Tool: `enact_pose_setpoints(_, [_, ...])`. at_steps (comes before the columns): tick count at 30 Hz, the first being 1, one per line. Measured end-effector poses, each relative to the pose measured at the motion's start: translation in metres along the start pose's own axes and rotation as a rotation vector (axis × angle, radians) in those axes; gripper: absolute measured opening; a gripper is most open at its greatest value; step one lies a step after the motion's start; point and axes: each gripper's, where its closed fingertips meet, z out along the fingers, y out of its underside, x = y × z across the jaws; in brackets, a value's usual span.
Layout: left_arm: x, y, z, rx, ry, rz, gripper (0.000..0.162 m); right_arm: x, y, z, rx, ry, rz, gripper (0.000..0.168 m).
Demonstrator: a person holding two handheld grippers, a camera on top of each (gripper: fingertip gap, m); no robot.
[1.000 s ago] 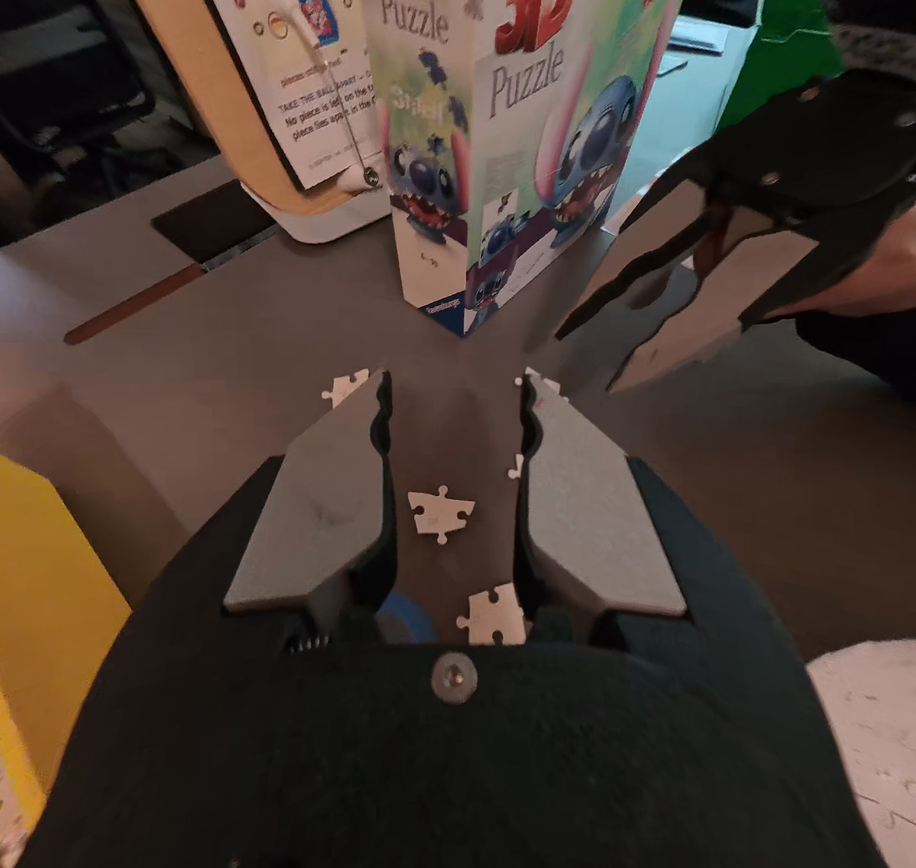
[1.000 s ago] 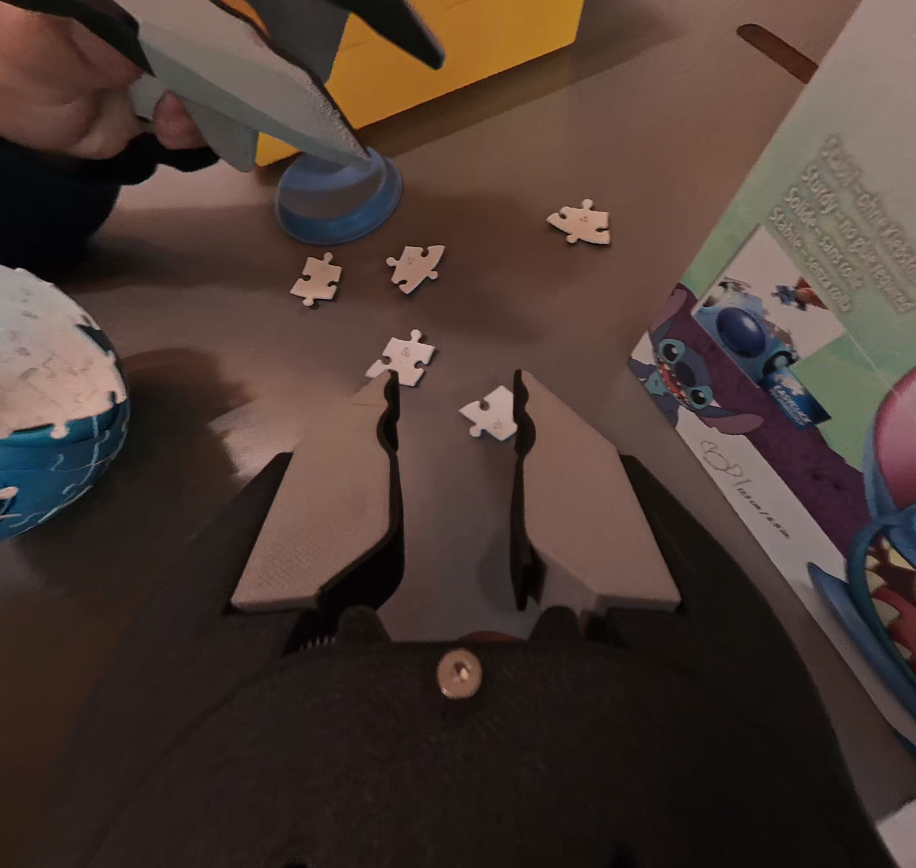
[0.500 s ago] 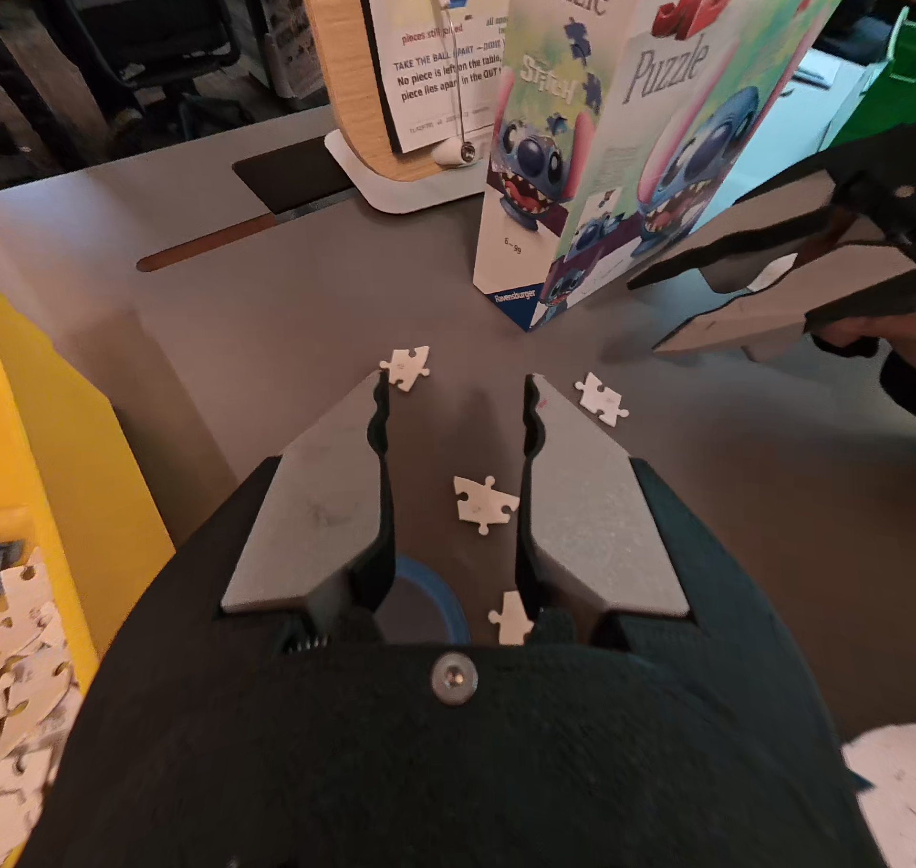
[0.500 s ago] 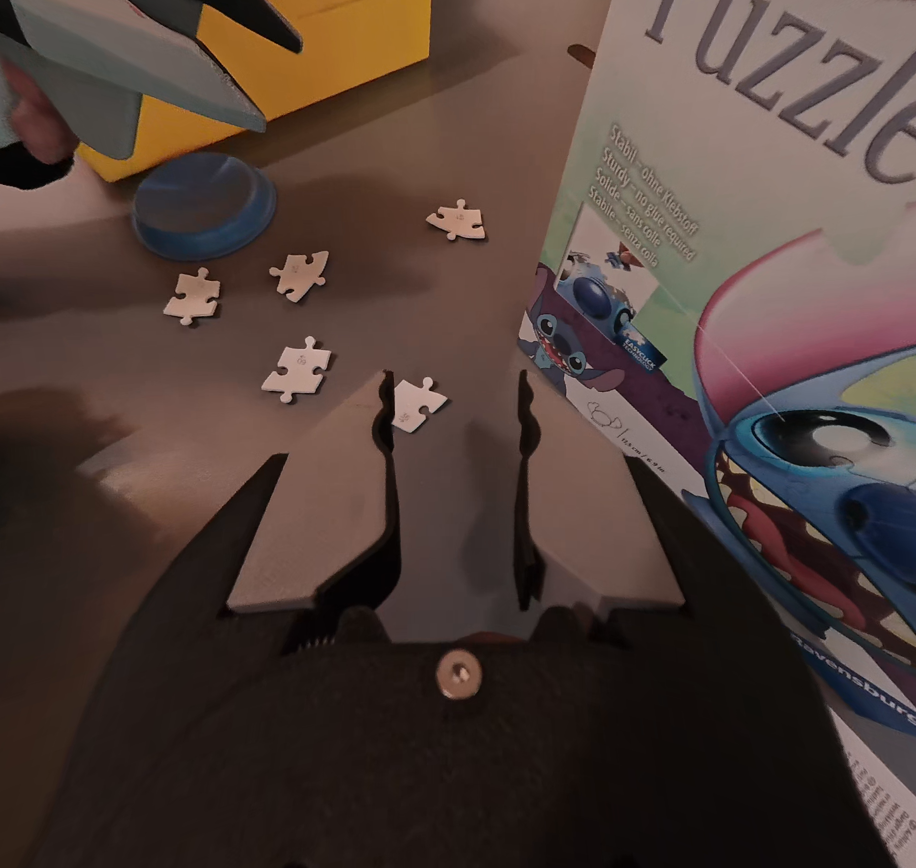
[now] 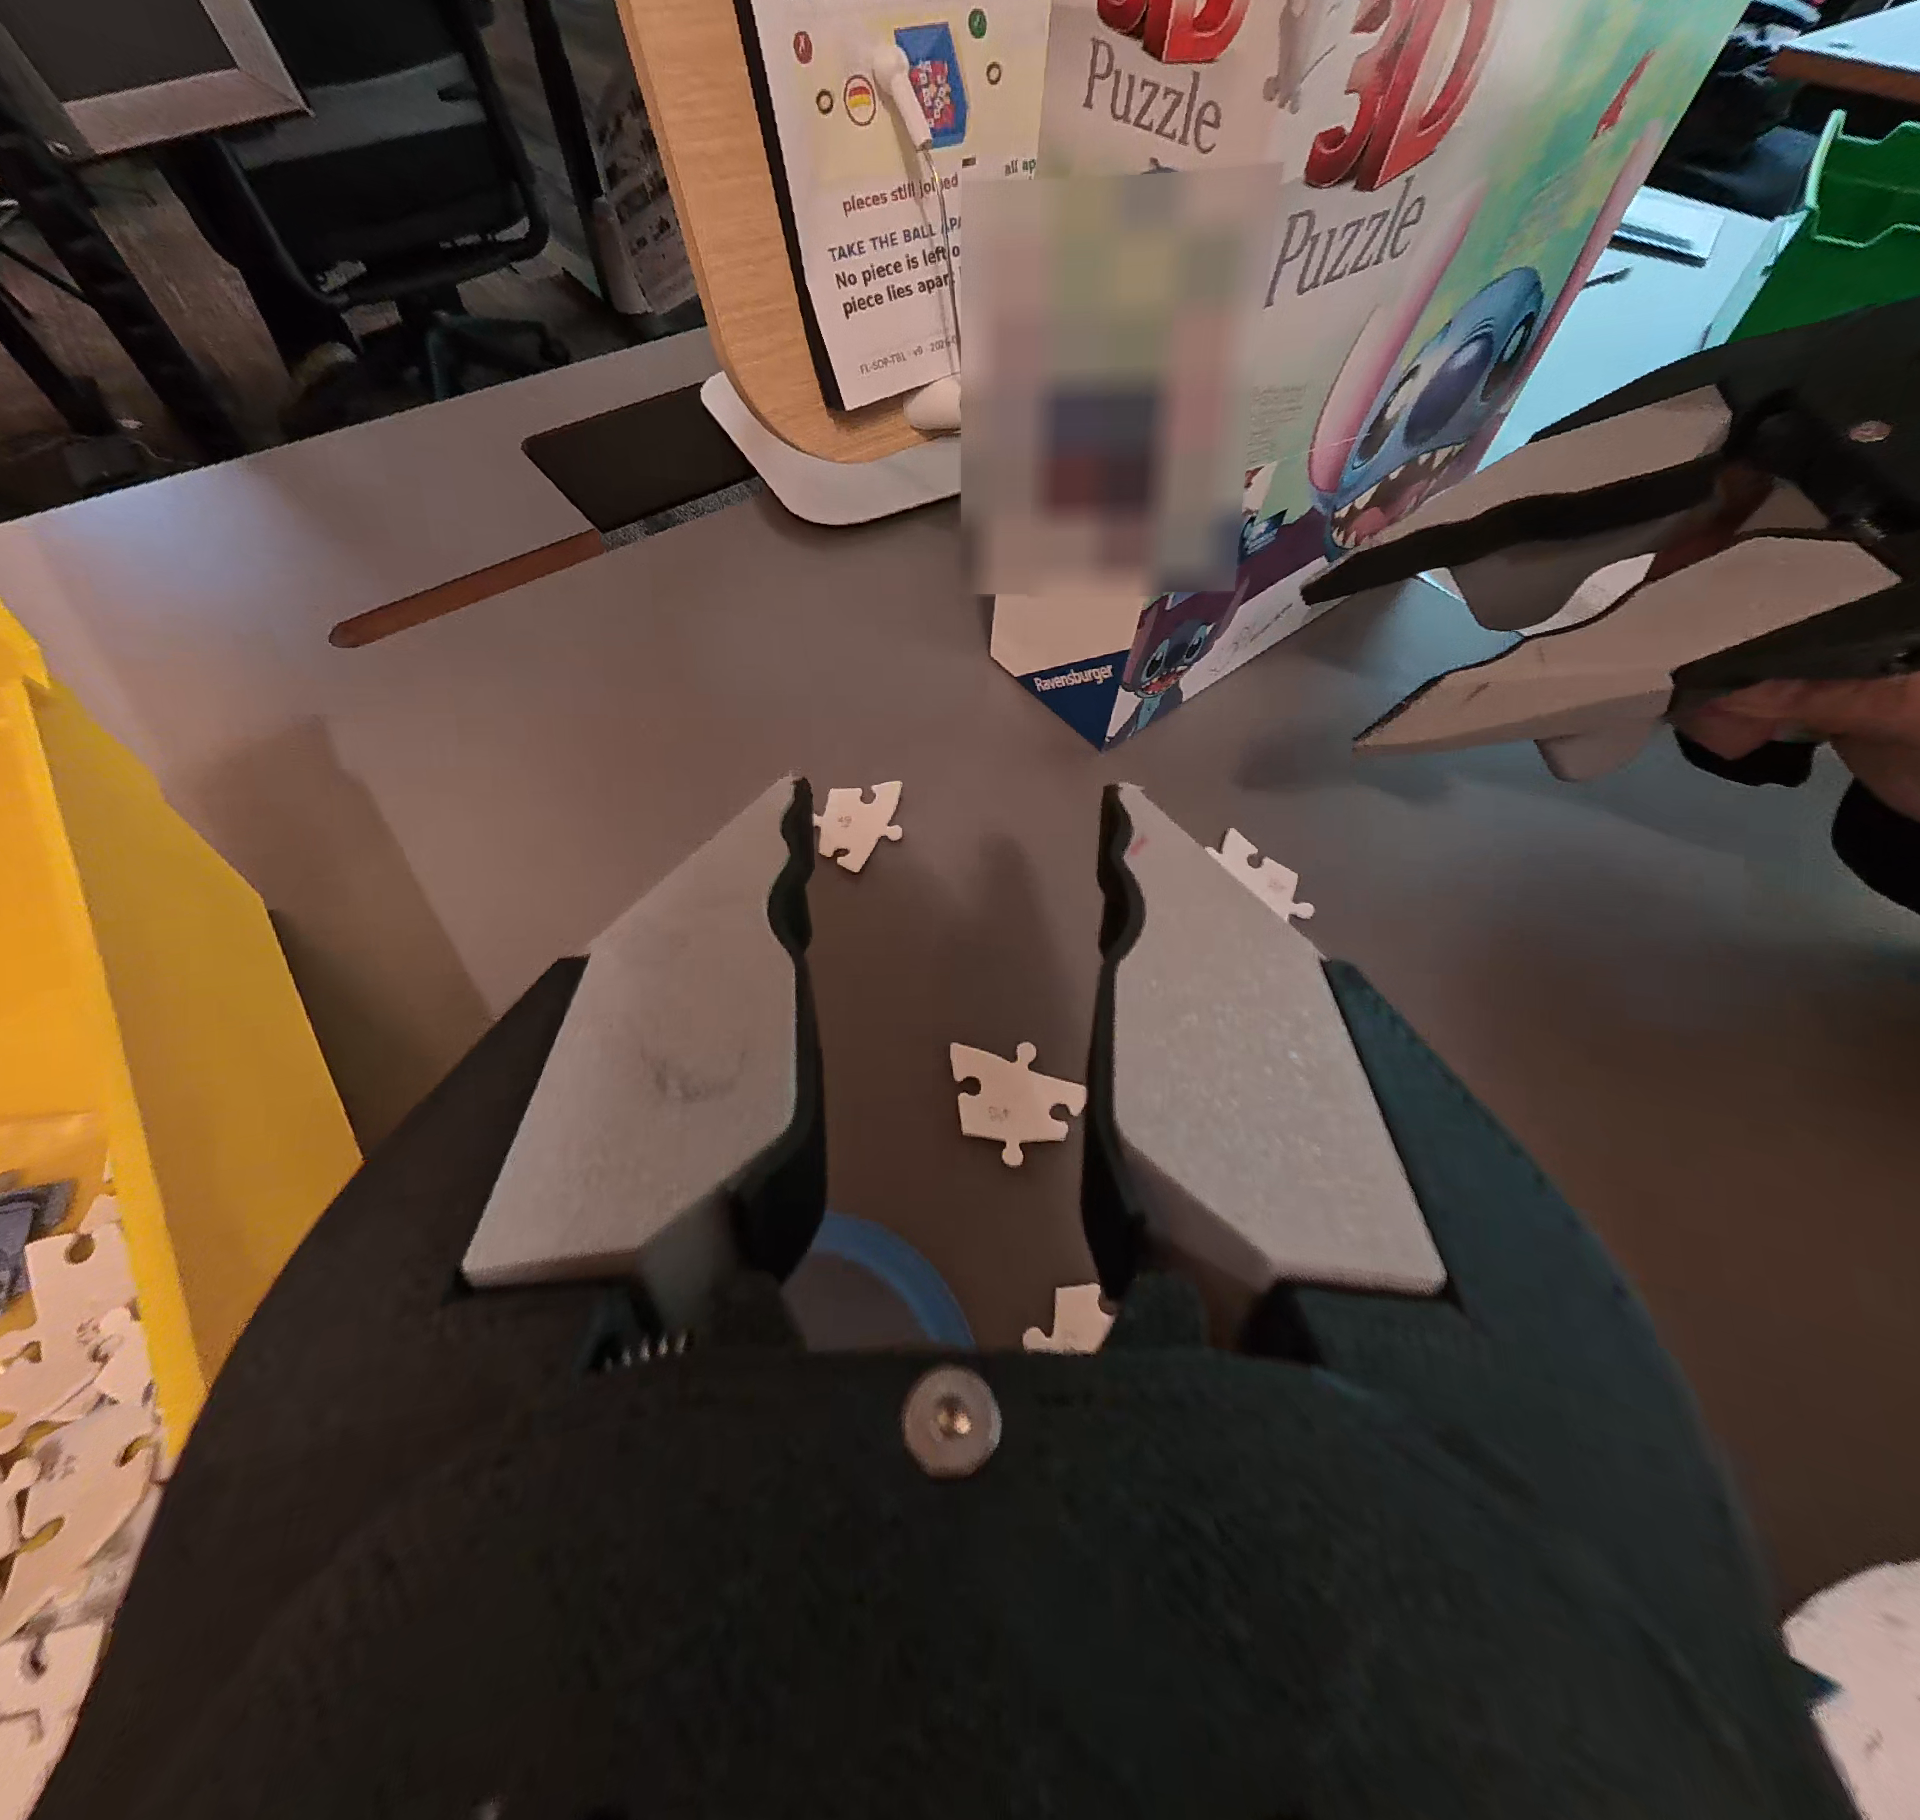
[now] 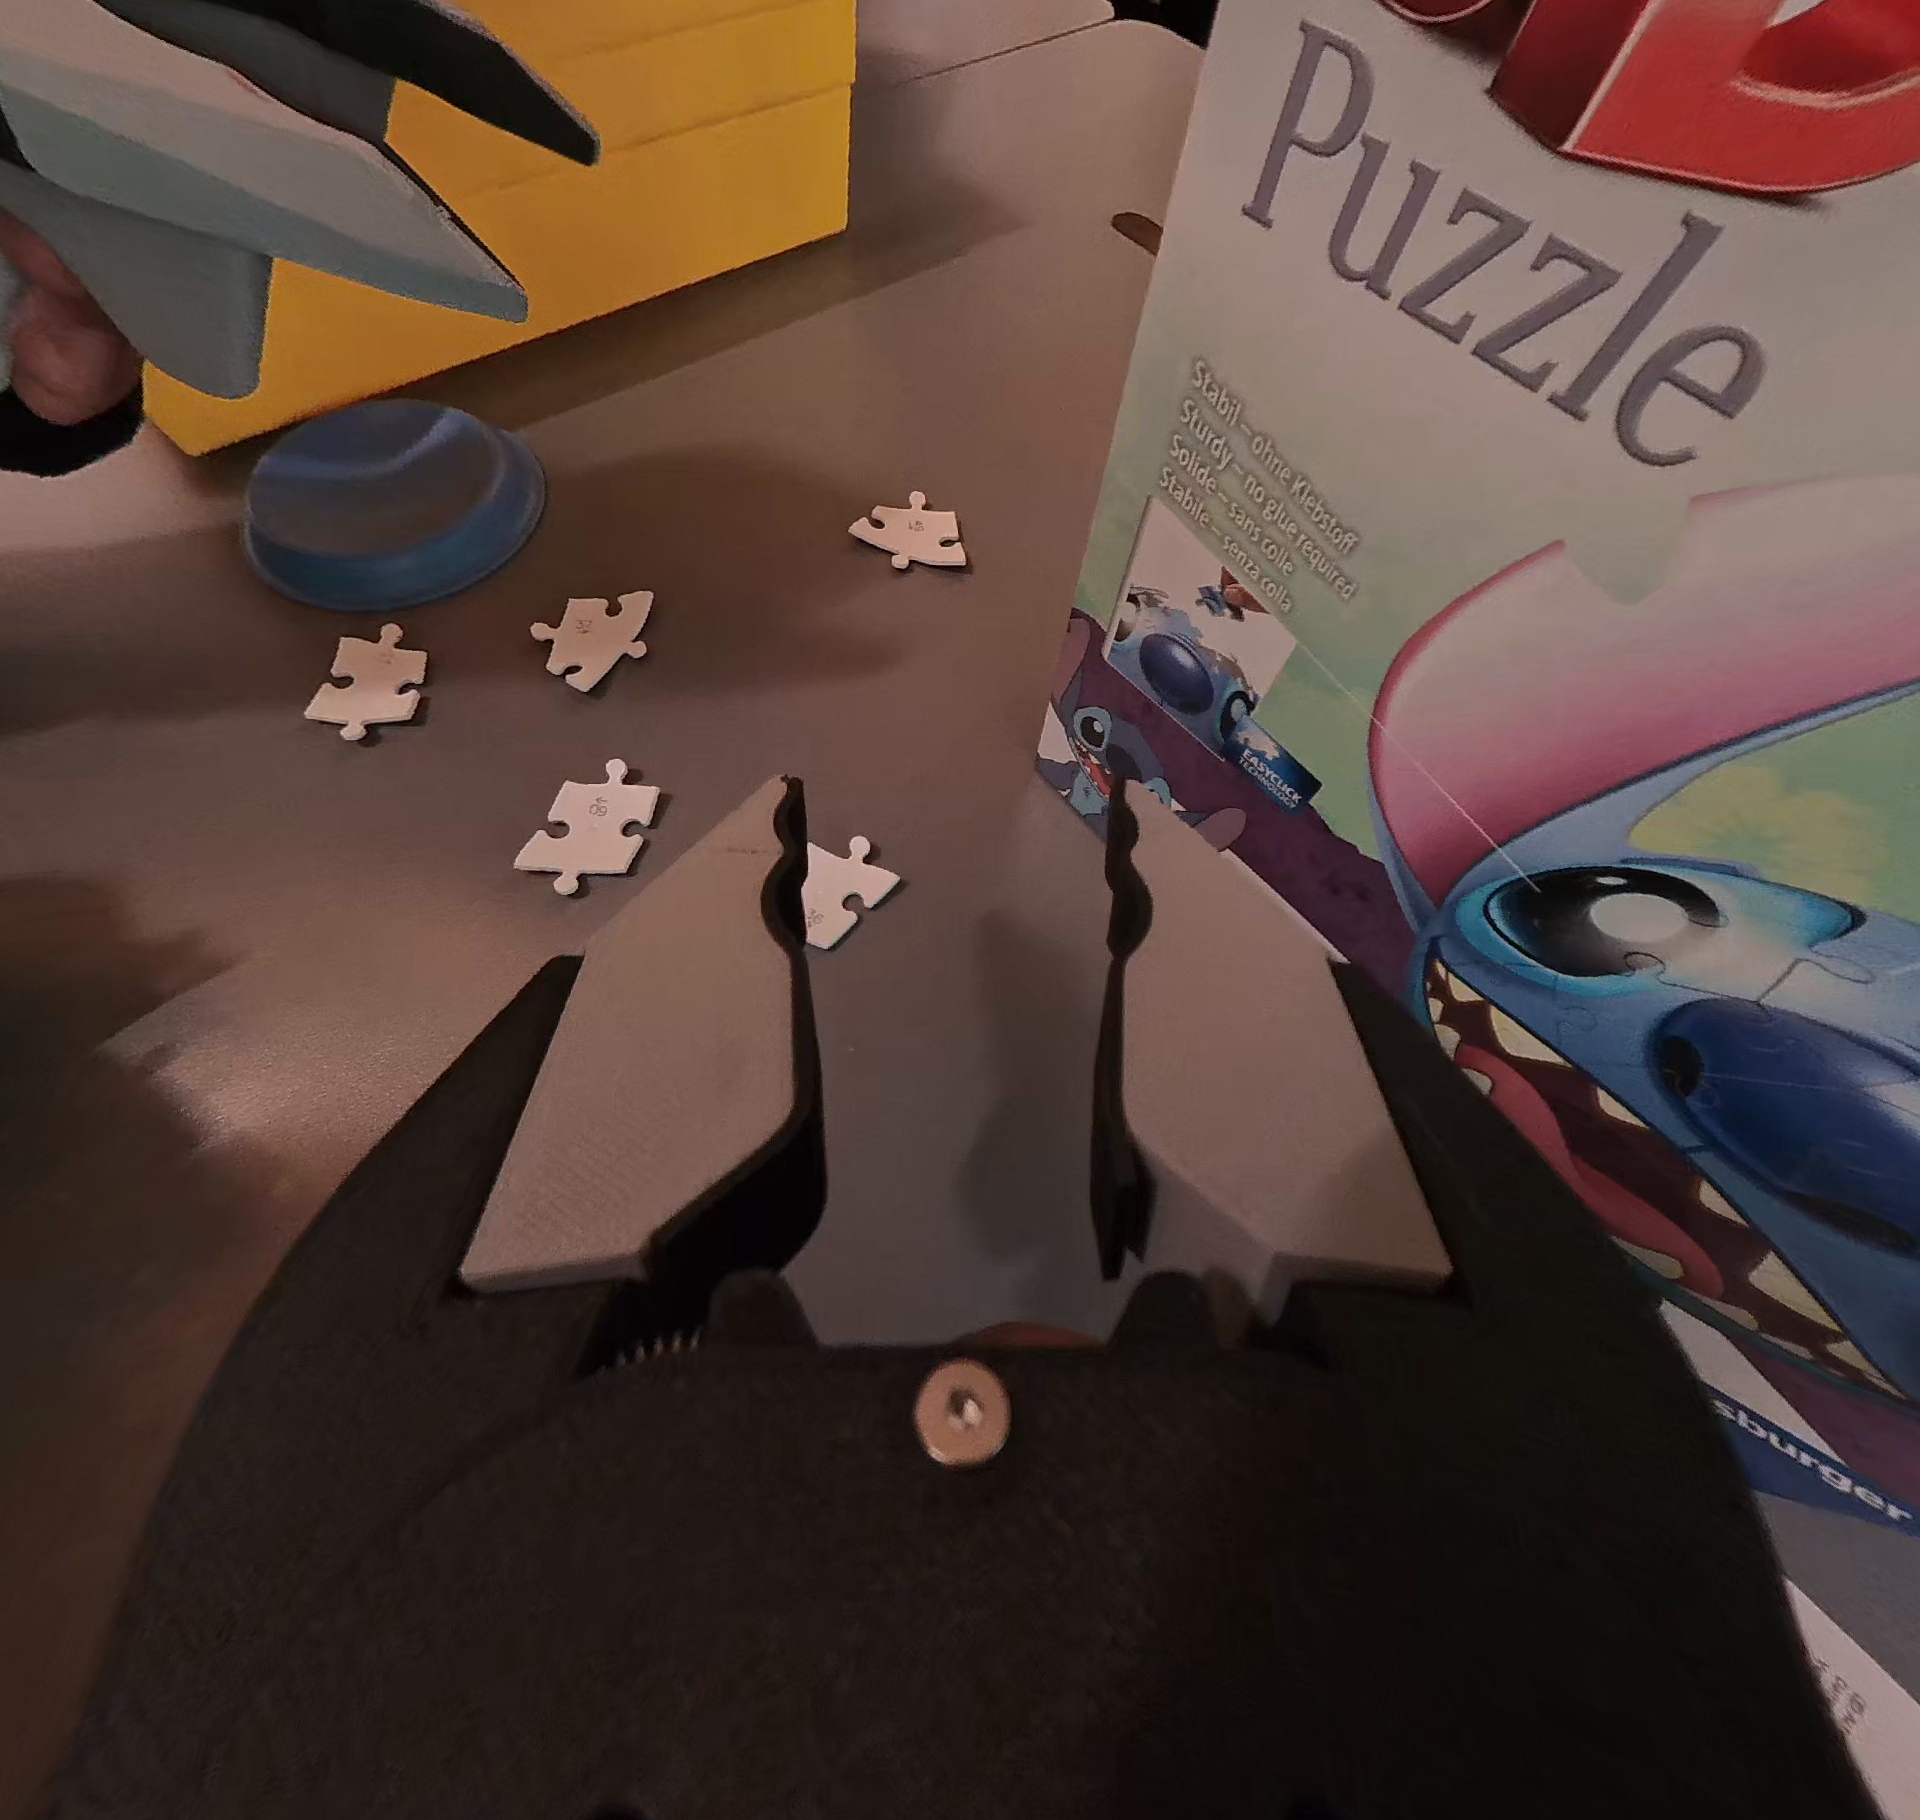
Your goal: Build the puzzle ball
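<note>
Several white puzzle pieces lie face down on the grey table (image 5: 623,690). In the left wrist view one piece (image 5: 1013,1100) lies between my left gripper's fingers and another (image 5: 857,822) by its left tip. My left gripper (image 5: 951,804) is open and empty above them. My right gripper (image 6: 951,799) is open and empty, with one piece (image 6: 836,892) just inside its left fingertip; it also shows at right in the left wrist view (image 5: 1340,669). A blue round stand (image 6: 390,503) sits near the pieces. The part-built ball's white edge (image 5: 1849,1708) shows at bottom right.
The tall puzzle box (image 6: 1507,627) stands upright close to my right gripper's right side. A yellow bin (image 6: 623,160) holding more pieces (image 5: 62,1375) stands at the table's left. A wooden instruction board (image 5: 831,160) stands behind the box.
Both grippers have lifted and tilted up; the left view shows more of the box and board. My right gripper swung right toward the box, and the ball left its view. Both stayed open.
</note>
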Motion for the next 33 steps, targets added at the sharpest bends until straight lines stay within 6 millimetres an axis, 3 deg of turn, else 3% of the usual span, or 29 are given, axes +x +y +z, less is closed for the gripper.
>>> enact_pose_setpoints(21, [0.005, 0.008, 0.005, -0.043, 0.024, 0.002, 0.052, -0.009, 0.002, 0.003, -0.02, -0.012, -0.027, 0.055])
enact_pose_setpoints(33, [0.012, -0.004, -0.004, -0.015, 0.045, 0.018, 0.05, -0.004, -0.007, -0.005, 0.021, 0.01, -0.022, 0.055])
